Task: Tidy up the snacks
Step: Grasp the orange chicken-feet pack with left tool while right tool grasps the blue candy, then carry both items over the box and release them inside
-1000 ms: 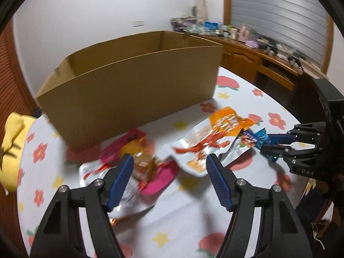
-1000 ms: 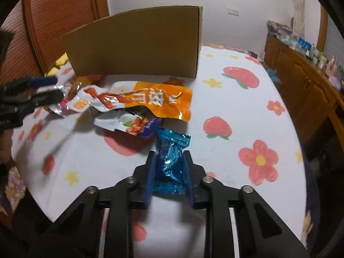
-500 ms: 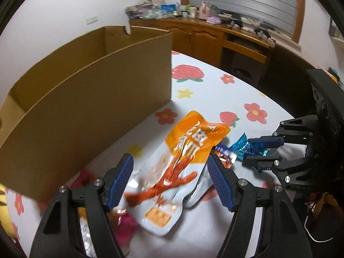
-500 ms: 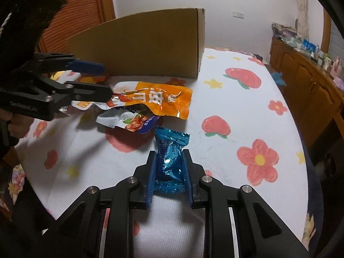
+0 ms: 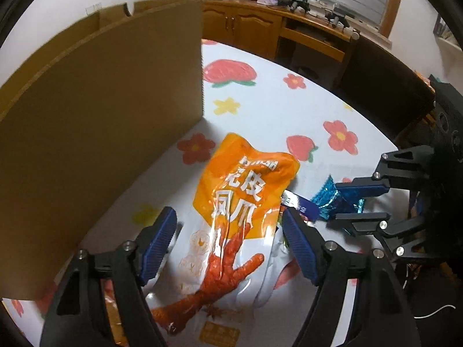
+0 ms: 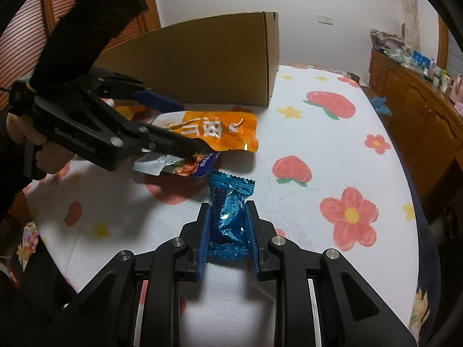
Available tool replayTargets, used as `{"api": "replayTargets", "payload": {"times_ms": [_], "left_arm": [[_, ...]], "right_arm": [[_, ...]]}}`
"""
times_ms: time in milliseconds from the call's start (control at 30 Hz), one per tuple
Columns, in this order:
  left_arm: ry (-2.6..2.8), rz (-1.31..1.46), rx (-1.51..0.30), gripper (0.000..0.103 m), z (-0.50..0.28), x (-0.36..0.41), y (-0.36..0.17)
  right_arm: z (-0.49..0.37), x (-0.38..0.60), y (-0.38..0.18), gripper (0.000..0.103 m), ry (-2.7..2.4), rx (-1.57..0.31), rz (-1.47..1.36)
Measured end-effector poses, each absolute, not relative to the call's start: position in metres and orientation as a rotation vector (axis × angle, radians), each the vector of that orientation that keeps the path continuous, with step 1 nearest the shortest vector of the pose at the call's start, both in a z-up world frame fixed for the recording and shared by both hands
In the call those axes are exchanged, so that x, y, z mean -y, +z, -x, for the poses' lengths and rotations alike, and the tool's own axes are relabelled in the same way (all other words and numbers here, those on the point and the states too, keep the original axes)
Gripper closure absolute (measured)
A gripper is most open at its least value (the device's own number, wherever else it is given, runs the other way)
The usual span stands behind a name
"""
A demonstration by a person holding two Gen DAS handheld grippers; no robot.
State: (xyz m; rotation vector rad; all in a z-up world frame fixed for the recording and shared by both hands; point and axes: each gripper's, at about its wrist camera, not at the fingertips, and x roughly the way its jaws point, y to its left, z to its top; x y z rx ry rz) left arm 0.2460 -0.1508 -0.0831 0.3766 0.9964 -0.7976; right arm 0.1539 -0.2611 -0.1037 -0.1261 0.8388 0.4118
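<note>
My left gripper (image 5: 228, 245) is open, its fingers astride an orange chicken-feet snack pouch (image 5: 231, 217) lying on the table; it also shows in the right wrist view (image 6: 185, 125) over that pouch (image 6: 225, 131). My right gripper (image 6: 227, 228) is shut on a shiny blue candy packet (image 6: 228, 211), seen from the left wrist view (image 5: 332, 199) at the right. A small white and purple packet (image 6: 185, 166) lies under the orange pouch's edge. A large open cardboard box (image 5: 95, 110) stands just behind the snacks.
The round table has a white cloth with red flowers and strawberries (image 6: 332, 173). A wooden sideboard (image 5: 275, 20) with clutter stands behind it. A dark chair (image 5: 385, 92) is at the table's far right edge. More wrappers lie at the bottom left (image 5: 115, 318).
My left gripper has swung right and moved in over the orange pouch, away from the pink wrappers. My right gripper has stayed shut on the blue packet, hardly moving.
</note>
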Motion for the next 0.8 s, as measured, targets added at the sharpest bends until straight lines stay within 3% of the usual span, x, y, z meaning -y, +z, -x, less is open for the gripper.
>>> {"api": "replayTargets", "payload": {"times_ms": [100, 233, 300, 800], "left_arm": [[-0.797, -0.367, -0.99, 0.028, -0.246, 0.148, -0.081], [-0.807, -0.312, -0.998, 0.048, -0.249, 0.142, -0.079], [-0.805, -0.306, -0.987, 0.051, -0.247, 0.139, -0.077], [-0.684, -0.227, -0.89, 0.053, -0.236, 0.119, -0.06]], "right_arm": [[-0.153, 0.261, -0.104, 0.082, 0.413, -0.839, 0.127], [-0.153, 0.261, -0.103, 0.082, 0.412, -0.839, 0.133], [-0.153, 0.26, -0.103, 0.082, 0.41, -0.841, 0.137], [-0.153, 0.256, -0.102, 0.083, 0.378, -0.829, 0.154]]}}
